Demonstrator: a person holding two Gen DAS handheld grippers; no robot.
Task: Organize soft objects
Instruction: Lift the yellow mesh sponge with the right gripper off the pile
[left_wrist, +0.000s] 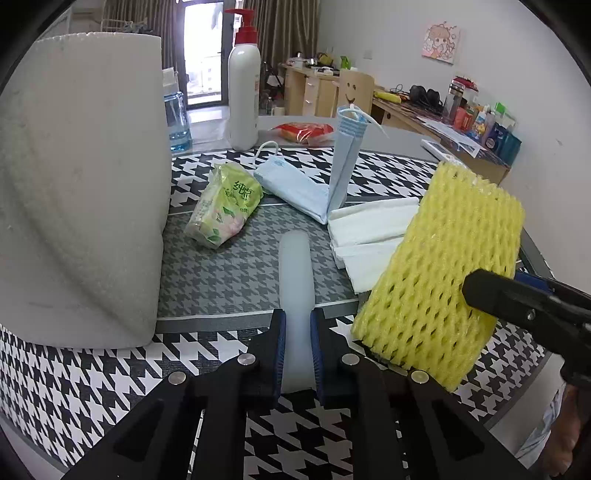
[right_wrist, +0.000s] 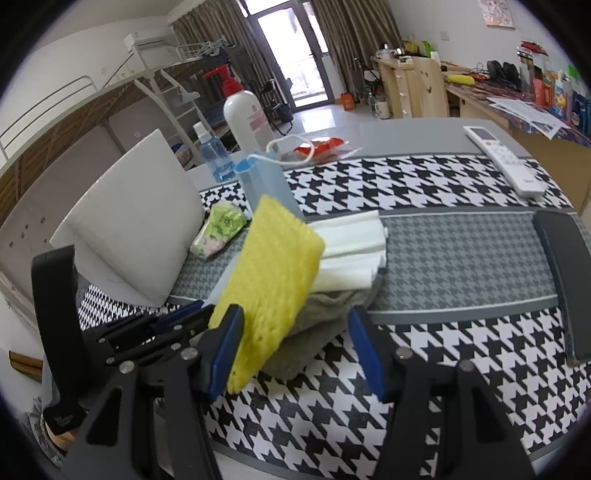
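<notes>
1. Your left gripper is closed on a pale translucent foam strip, which runs straight out ahead between the blue pads and ends above the grey houndstooth mat.
2. Your right gripper stands wide open. The yellow foam net sleeve leans against its left pad only, tilted, with its lower end over a grey cloth. Nothing is clamped.
3. Ahead of the left claw lie the green tissue pack, folded face masks and white folded tissues. The big foam roll stands to its left.
4. This looks like mid-sorting: the strip is carried, the sleeve is loose.
5. Next, you'll likely need to close the right jaws across the sleeve gently, since it crushes easily, and set the strip beside the roll.
</notes>
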